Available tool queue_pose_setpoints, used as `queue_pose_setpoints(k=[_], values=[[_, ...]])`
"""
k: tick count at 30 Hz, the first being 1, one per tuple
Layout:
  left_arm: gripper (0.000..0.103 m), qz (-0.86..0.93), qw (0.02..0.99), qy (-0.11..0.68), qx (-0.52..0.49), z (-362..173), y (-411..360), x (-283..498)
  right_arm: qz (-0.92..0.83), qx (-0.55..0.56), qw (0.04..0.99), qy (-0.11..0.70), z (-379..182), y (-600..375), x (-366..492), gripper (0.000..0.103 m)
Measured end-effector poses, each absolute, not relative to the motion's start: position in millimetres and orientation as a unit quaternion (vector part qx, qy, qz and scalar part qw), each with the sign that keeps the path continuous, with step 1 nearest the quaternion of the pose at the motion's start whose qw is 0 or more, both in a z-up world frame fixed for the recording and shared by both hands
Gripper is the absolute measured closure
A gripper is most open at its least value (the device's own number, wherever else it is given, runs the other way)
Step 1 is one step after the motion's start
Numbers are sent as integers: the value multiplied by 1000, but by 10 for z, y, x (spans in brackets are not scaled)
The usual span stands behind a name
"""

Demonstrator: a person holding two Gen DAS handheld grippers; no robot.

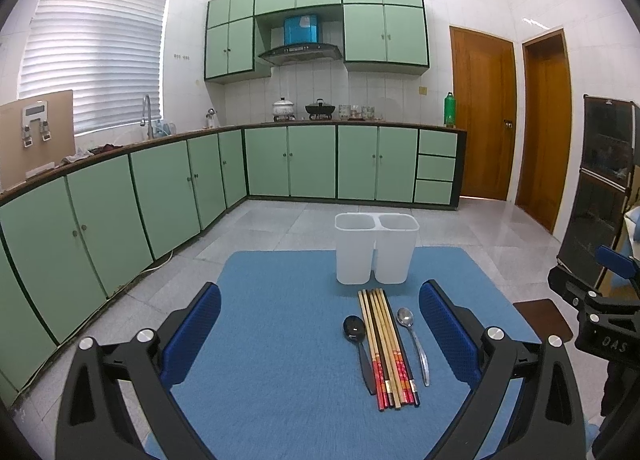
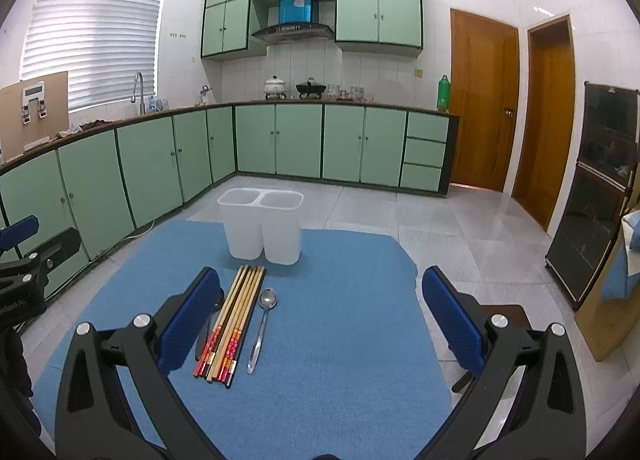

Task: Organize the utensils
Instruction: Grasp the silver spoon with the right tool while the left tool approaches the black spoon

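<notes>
Left gripper (image 1: 320, 334) nearest the lens: blue pads spread wide, nothing between them, hovering over the blue mat (image 1: 260, 360). Right gripper (image 2: 320, 318) same state, wide and empty.

Left to right, ahead of the left gripper's fingers and nearer its right finger:
- black spoon (image 1: 358, 344), bowl pointing away, handle toward the camera, touching or just beside the chopstick bundle, can't tell which.
- chopsticks (image 1: 386, 348), one flat row, red/black decorated ends toward the camera, bare tips pointing at the holder.
- metal spoon (image 1: 414, 344), just right of the bundle, a small gap from it, bowl away.

From the right wrist the same set sits by its left finger; black spoon mostly hidden behind that pad.

Beyond the utensil tips: white two-compartment holder (image 1: 376, 250), upright, both wells look empty.

Handling, my read:
- Chopsticks: light, stiff, thin, roll easily. They lie flat on the mat, so little height for the pads. Pinch across mid-length, a few at a time, or they fan out.
- Metal spoon: smooth, likely slippery, heavier at the bowl. Grip the handle near the neck so it doesn't swing.
- Black spoon: probably plastic, light. Crowded by the bundle, so approach from its left side.
- Holder looks light and may tip if nudged.
</notes>
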State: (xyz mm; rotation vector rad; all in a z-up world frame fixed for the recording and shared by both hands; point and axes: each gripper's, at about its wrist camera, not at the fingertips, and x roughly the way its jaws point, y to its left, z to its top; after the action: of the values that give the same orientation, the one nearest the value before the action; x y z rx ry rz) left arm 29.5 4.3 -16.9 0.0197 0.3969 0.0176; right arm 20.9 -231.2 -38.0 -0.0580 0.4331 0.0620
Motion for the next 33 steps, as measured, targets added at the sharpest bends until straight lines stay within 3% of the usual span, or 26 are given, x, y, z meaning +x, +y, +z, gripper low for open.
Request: queue_pose_setpoints(k=[17,21,23,28,33], values=[[6,51,934,354,17,-1154,382,1659,63,-41,915,396,-1335,-1976,1649,8],[6,53,923,381,13,-1335,422,1845,78,-32,902,425,-1537,-1865,1943,28],[6,54,919,390,10,-1412,436,1917,84,-23,892,443,-1661,-1800,2080,29],[6,58,913,404,10,-1561,488,2055,97,-7,876,473,-1836,-1717,2253,46],[6,55,910,412,7,-1648,471,2146,101,2,872,480,-1864,-1682,2312,52]])
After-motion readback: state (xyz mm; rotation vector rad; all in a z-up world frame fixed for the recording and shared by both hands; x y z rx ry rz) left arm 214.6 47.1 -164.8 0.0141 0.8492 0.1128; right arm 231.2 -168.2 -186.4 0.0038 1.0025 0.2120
